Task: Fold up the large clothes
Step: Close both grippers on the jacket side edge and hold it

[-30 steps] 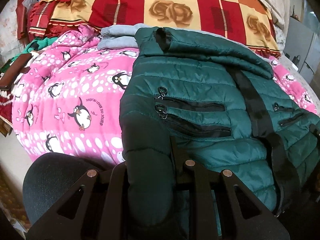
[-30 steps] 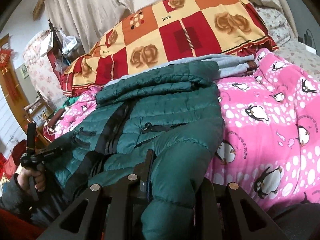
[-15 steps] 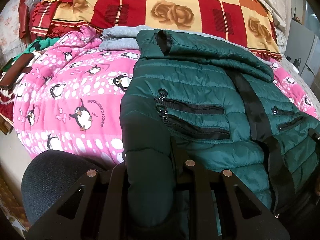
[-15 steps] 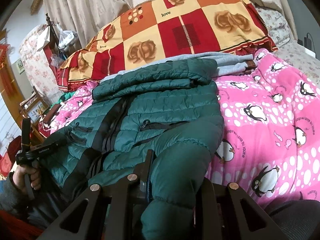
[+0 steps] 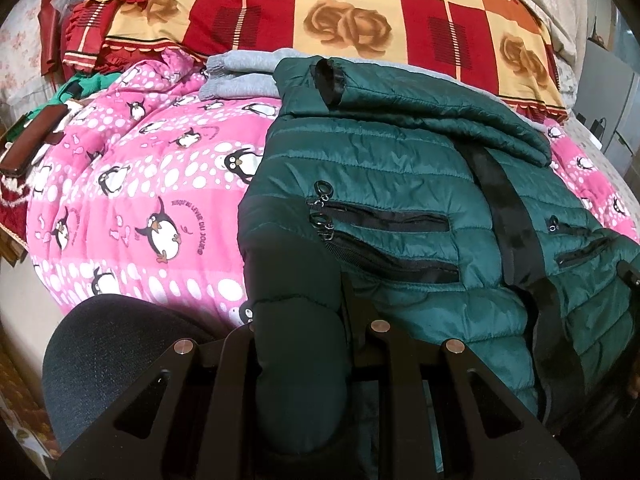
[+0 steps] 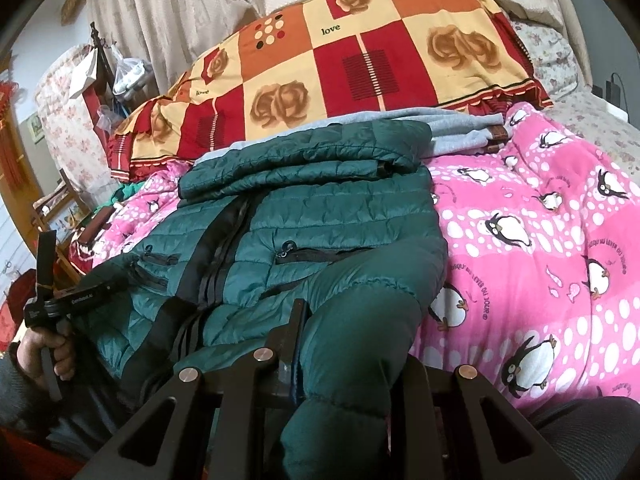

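Green puffer jacket (image 5: 400, 184), hem at bed's near edge, pinched in closed left tongs (image 5: 298, 344) and right tongs (image 6: 344, 364): slick padded fabric may slip out, spoiling fold.

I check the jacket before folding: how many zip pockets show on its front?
4: two zip pockets stacked left of the black placket, two right of it; others may be hidden.

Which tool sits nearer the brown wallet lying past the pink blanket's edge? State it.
Left. The left tool grips the green jacket on the side toward the brown wallet; the right tool grips the jacket's opposite side, farther off.
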Demonstrator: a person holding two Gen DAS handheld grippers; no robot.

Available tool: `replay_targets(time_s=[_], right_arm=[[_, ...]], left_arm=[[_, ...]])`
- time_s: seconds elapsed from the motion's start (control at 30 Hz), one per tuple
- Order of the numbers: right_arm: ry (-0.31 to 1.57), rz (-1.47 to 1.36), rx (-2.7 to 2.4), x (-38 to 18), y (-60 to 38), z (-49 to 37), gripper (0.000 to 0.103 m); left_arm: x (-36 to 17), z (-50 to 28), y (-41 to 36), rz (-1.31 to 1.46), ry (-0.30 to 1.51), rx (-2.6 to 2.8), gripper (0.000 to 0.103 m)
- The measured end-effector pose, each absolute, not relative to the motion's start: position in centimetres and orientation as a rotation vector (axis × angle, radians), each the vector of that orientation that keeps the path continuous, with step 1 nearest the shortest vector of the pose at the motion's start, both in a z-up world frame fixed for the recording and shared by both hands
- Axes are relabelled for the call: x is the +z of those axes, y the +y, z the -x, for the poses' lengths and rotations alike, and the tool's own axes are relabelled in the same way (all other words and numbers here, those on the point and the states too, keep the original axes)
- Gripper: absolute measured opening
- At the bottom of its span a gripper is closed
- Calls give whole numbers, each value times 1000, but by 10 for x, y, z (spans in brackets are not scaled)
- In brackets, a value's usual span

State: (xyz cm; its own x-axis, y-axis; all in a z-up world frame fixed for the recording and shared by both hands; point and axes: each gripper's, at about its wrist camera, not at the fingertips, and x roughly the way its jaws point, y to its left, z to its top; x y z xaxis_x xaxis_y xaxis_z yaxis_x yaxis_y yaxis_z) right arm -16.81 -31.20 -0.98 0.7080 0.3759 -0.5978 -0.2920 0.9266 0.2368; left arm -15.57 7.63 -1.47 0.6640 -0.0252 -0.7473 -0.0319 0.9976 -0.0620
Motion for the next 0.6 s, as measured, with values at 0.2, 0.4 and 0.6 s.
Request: replay_targets(time_s=[0.2,0.4,0.6], right_arm=[[692,-137,366,-10,-312,167,18],[684,-164,365,-12,-314,167,18],[690,-178,360,-13,-316,166,18]], left_arm=[[-16,156,77,74,848,3,16],[-17,156,77,76,849,3,16],[-20,156,78,80,852,4,16]])
